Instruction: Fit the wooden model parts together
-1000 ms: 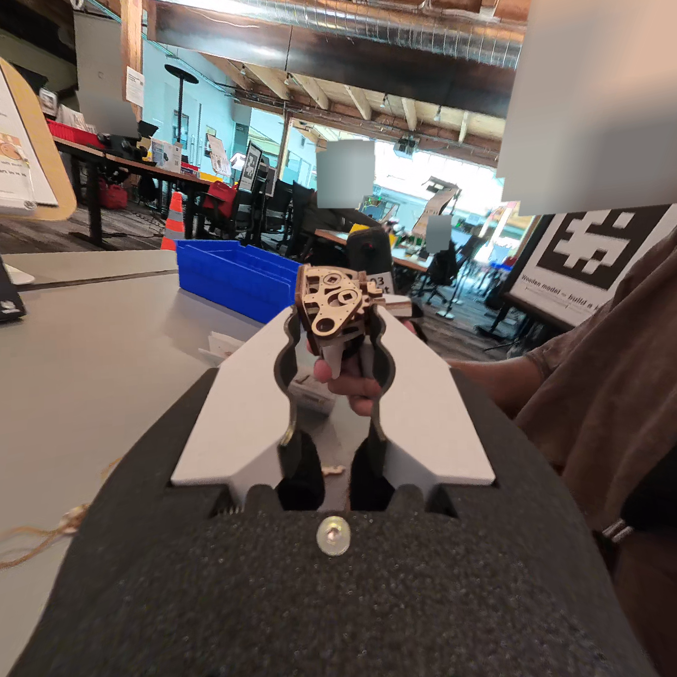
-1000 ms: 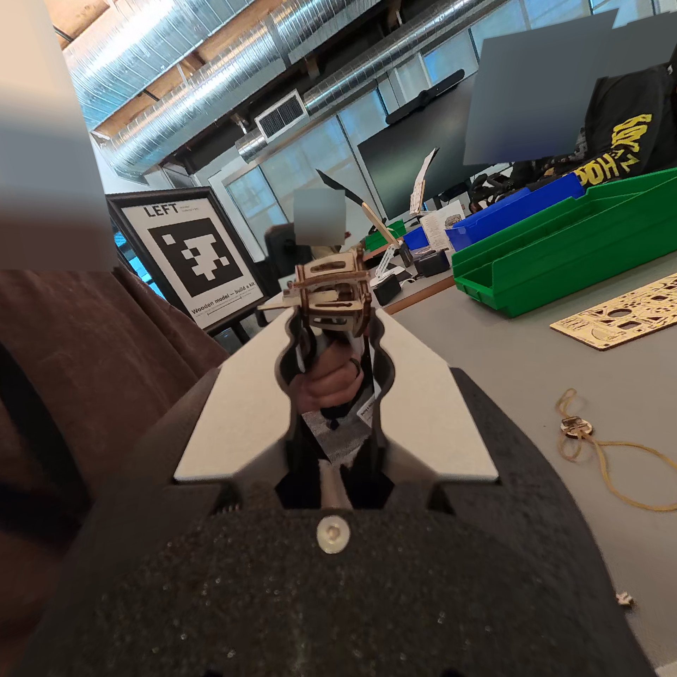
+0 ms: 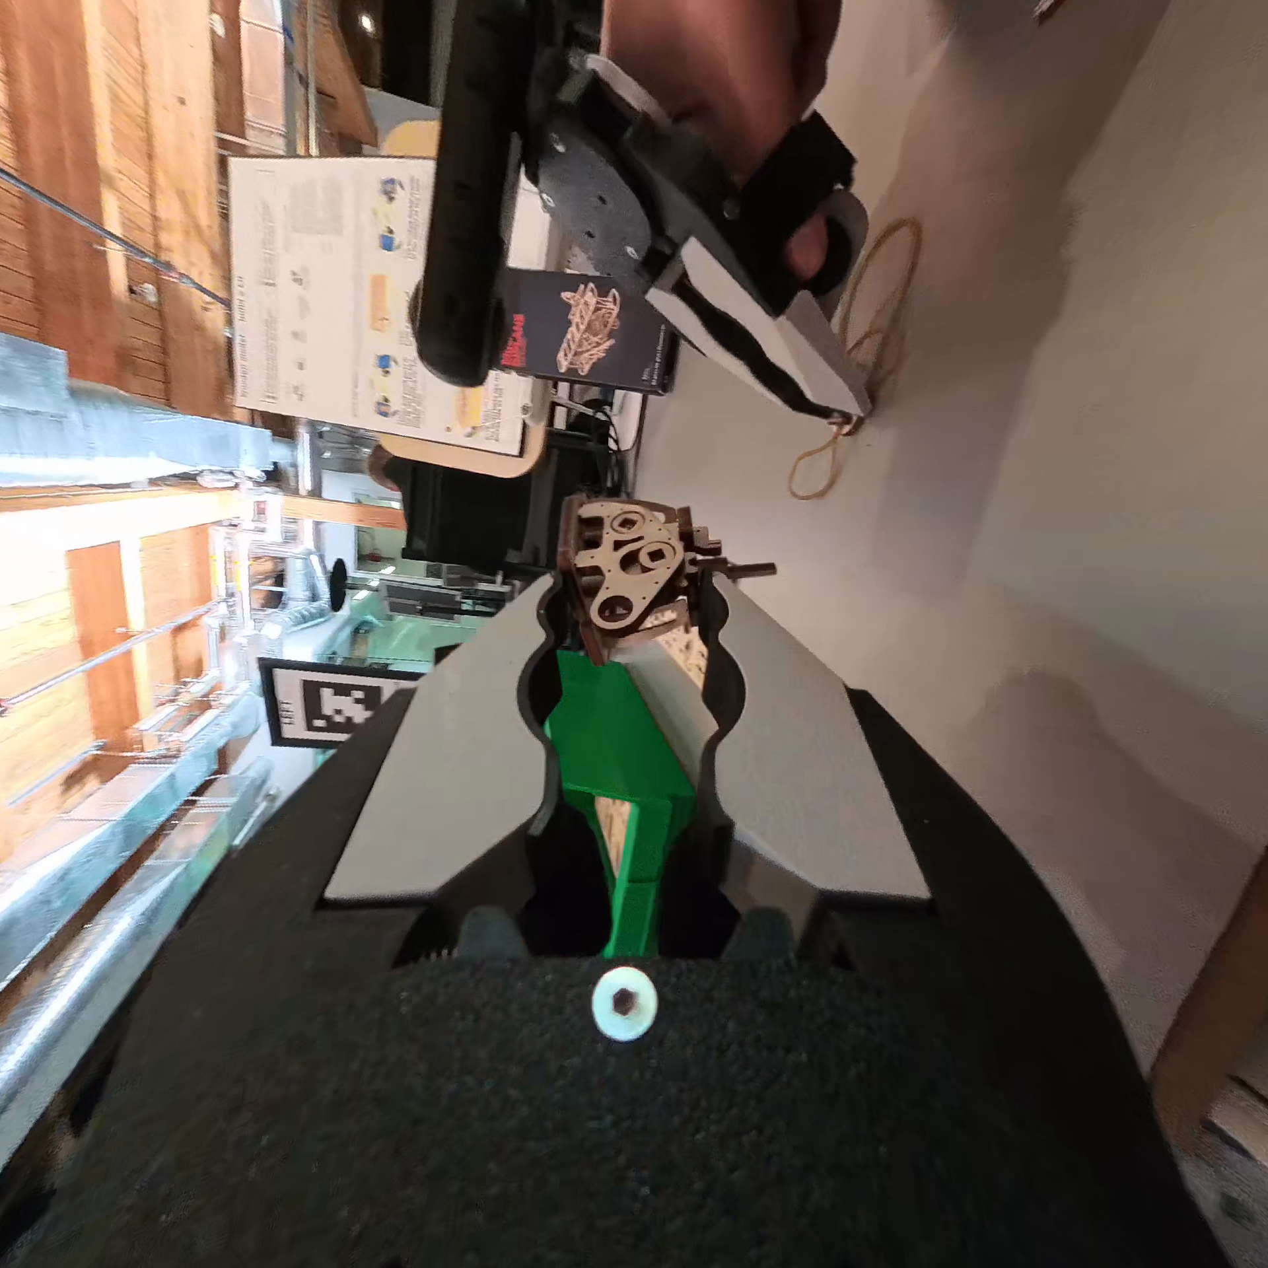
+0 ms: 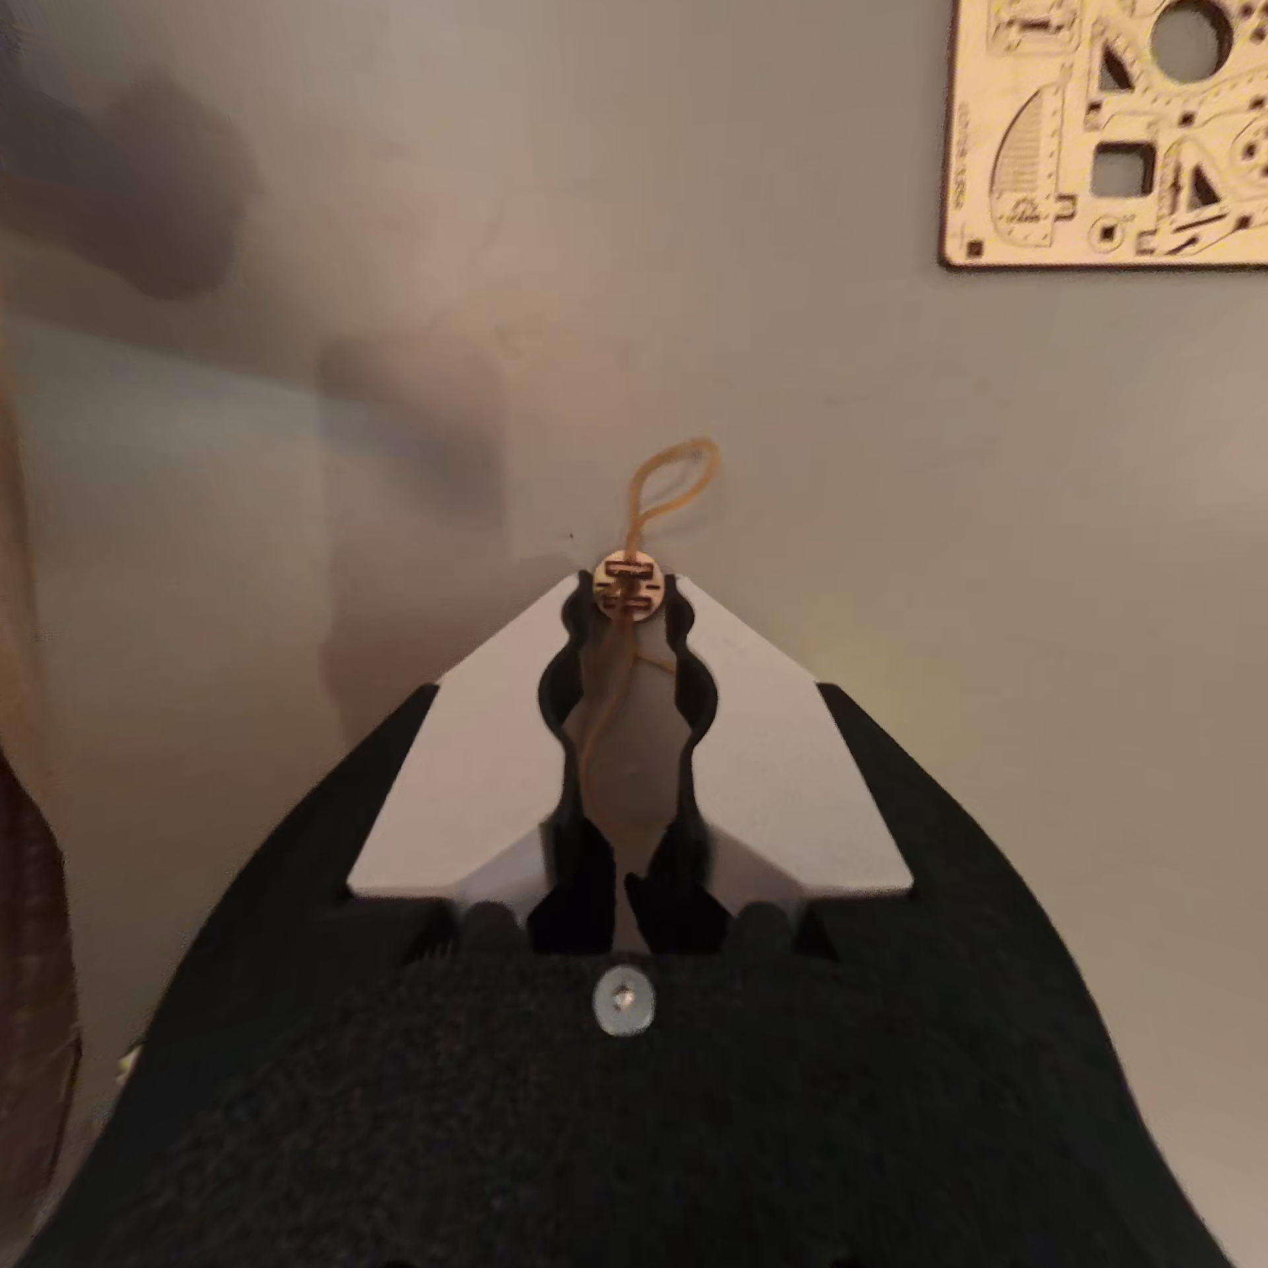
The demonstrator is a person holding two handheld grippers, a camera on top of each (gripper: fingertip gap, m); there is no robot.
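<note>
left gripper point(image 3: 631, 583) clamps wooden model point(image 3: 628, 569) | right gripper point(image 3: 847, 412) touches table point(image 3: 1063, 480)

1 model assy point(image 3: 635, 573), 1 parts sheet point(image 4: 1105, 130)

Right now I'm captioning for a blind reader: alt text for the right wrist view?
The right hand-held gripper points down at a grey table, its fingertips around a small round wooden disc threaded on a tan elastic loop. A laser-cut wooden parts sheet lies at upper right.
</note>
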